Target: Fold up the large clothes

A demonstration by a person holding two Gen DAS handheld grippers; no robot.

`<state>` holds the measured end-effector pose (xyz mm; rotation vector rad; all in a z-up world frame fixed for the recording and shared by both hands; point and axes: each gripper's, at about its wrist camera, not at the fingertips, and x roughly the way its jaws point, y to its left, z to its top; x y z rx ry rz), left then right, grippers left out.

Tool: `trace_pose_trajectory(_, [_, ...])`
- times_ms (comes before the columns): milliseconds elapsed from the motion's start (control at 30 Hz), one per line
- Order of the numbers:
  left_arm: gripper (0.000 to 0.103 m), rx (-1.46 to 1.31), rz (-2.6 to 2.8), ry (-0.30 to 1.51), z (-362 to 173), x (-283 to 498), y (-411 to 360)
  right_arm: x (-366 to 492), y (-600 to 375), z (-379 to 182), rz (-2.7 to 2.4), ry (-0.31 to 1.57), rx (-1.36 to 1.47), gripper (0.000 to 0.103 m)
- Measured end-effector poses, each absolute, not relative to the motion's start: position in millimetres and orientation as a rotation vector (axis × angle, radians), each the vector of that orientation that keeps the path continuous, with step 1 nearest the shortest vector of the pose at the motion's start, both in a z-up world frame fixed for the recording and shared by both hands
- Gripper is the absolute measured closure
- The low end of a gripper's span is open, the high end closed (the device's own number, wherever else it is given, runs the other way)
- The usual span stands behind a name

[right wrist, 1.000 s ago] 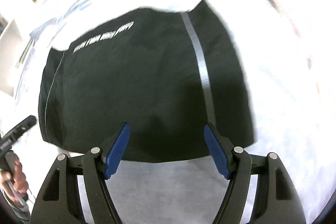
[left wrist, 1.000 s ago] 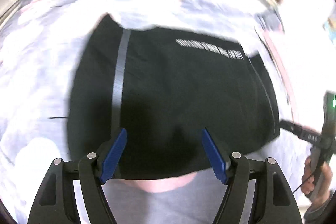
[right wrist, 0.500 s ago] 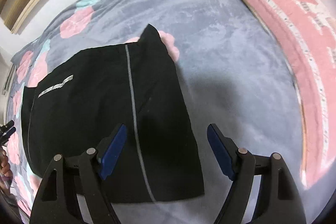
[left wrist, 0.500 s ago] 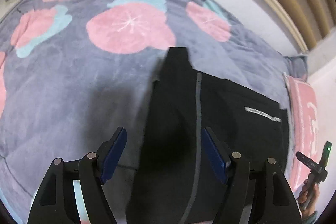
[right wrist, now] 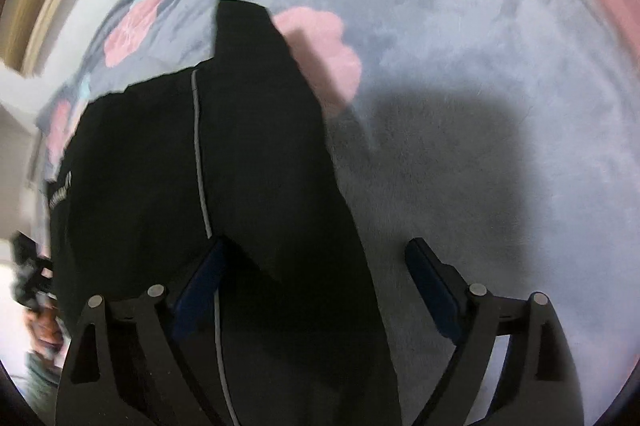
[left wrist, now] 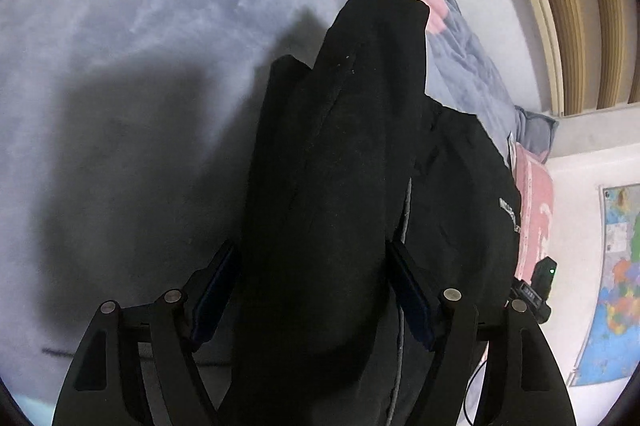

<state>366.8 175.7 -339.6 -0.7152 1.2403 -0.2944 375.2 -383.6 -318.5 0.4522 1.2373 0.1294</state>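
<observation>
The left gripper (left wrist: 312, 290) hangs low over the black garment (left wrist: 340, 186), its jaws easing apart with a raised fold of the cloth standing between the blue pads (left wrist: 216, 290); whether the pads press on that fold cannot be told. The right gripper (right wrist: 320, 290) is also opening, wider, with the garment's outer edge between its jaws and bare blanket on the far side, so nothing is pinched there.

The black garment (right wrist: 200, 186) lies on the grey floral blanket (right wrist: 480, 66), one narrow end pointing away toward a pink flower (right wrist: 324, 38), a thin pale stripe (right wrist: 198, 154) running along its length. A pink pillow (left wrist: 534, 210) lies beyond the garment's side.

The step looks like taking hold of the near edge at its two ends for a fold. To do it well, each gripper should probably straddle only the layers meant to travel, not the blanket's pile beneath. Both should close at matching spots either side of the stripe, so the fold comes over square.
</observation>
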Motion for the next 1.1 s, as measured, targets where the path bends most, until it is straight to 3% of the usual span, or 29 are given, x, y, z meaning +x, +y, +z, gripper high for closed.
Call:
trace_pose_trajectory(133, [0.027, -0.778, -0.314, 1.233, -347.9, 366.4, 178.6, 377.5, -391.8, -331.9, 0.168, 1.235, 0.568, 0.011])
trace_pose_trajectory(167, [0.041, -0.776, -0.328, 1.215, -345.0, 363.4, 177.1, 376.5, -390.5, -330.7, 0.177, 1.229, 0.567, 0.024])
trace_pose_trajectory(200, [0.051, -0.761, -0.337, 1.200, -340.3, 359.8, 175.0, 374.4, -388.6, -327.1, 0.213, 1.215, 0.583, 0.049])
trace_pose_trajectory(233, [0.056, -0.747, -0.341, 1.187, -335.5, 356.4, 173.1, 372.0, -386.3, -322.4, 0.263, 1.204, 0.620, 0.056])
trace_pose_trajectory(300, [0.065, -0.725, -0.359, 1.159, -323.6, 347.6, 169.7, 369.0, -380.2, -313.2, 0.267, 1.194, 0.587, 0.057])
trace_pose_trajectory(433, [0.065, -0.729, -0.387, 1.159, -319.0, 341.7, 170.2, 374.2, -371.5, -314.2, 0.290, 1.243, 0.535, 0.050])
trace_pose_trajectory(533, [0.054, -0.800, -0.385, 1.191, -332.9, 347.0, 174.3, 390.6, -376.8, -337.7, 0.313, 1.297, 0.595, 0.033])
trace_pose_trajectory(567, [0.046, -0.821, -0.383, 1.201, -339.1, 347.9, 174.8, 391.8, -378.4, -344.9, 0.326, 1.309, 0.621, 0.028])
trace_pose_trajectory(633, [0.043, -0.860, -0.379, 1.215, -352.5, 348.3, 174.7, 395.3, -386.8, -364.8, 0.378, 1.316, 0.764, 0.024])
trace_pose_trajectory(667, [0.044, -0.888, -0.369, 1.206, -355.7, 346.0, 175.9, 393.6, -389.6, -367.5, 0.381, 1.302, 0.799, 0.026])
trace_pose_trajectory(700, [0.049, -0.897, -0.362, 1.194, -353.4, 342.3, 175.4, 391.8, -389.3, -366.1, 0.387, 1.286, 0.799, 0.043])
trace_pose_trajectory(800, [0.068, -0.818, -0.364, 1.133, -329.0, 329.6, 165.8, 380.3, -378.8, -344.4, 0.431, 1.222, 0.730, 0.060])
trace_pose_trajectory(900, [0.073, -0.808, -0.409, 1.061, -296.1, 311.0, 160.7, 361.7, -371.3, -309.7, 0.462, 1.147, 0.670, 0.068])
trace_pose_trajectory(1100, [0.074, -0.767, -0.503, 0.948, -223.4, 254.7, 141.4, 309.2, -348.4, -241.9, 0.506, 1.046, 0.557, 0.073])
